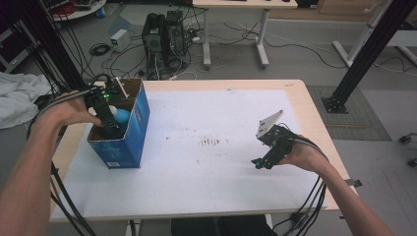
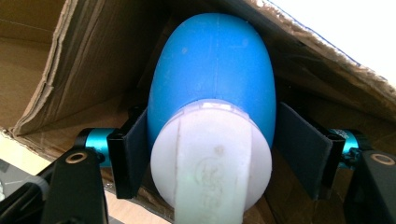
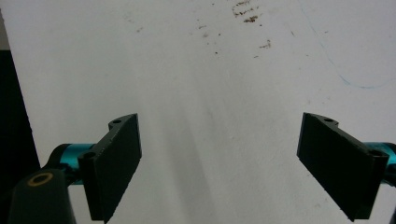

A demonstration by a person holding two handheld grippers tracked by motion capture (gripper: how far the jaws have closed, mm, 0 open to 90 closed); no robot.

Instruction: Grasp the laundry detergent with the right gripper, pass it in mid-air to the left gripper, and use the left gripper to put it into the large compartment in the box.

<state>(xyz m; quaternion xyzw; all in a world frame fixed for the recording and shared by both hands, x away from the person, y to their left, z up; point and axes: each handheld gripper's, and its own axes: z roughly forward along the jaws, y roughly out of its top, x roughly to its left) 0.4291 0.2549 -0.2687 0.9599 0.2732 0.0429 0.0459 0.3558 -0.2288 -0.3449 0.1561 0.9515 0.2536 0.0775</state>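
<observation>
Scene: A person is working at a white-covered worktop (image 1: 206,172), a gripper in each hand, beside a blue cardboard box (image 1: 139,129).
Object: A blue-and-white egg-shaped toy (image 2: 212,107) is sitting inside the box, blue end pointing deeper in, white end toward the camera.
Left gripper: The left gripper (image 1: 112,129) is reaching down into the box; in the left gripper view its jaws are flanking the toy's widest part, the one on the right standing apart from it, contact on the other hard to tell, so the grip is looking released.
Right gripper: The right gripper (image 3: 218,163) is hovering wide and empty over bare worktop, well apart from the box.
Handling: The toy is looking light, hard and smooth, likely slippery on its curve; squeezing across the seam where blue meets white is looking safest.
Risk: The box wall is crowding the jaws.
</observation>
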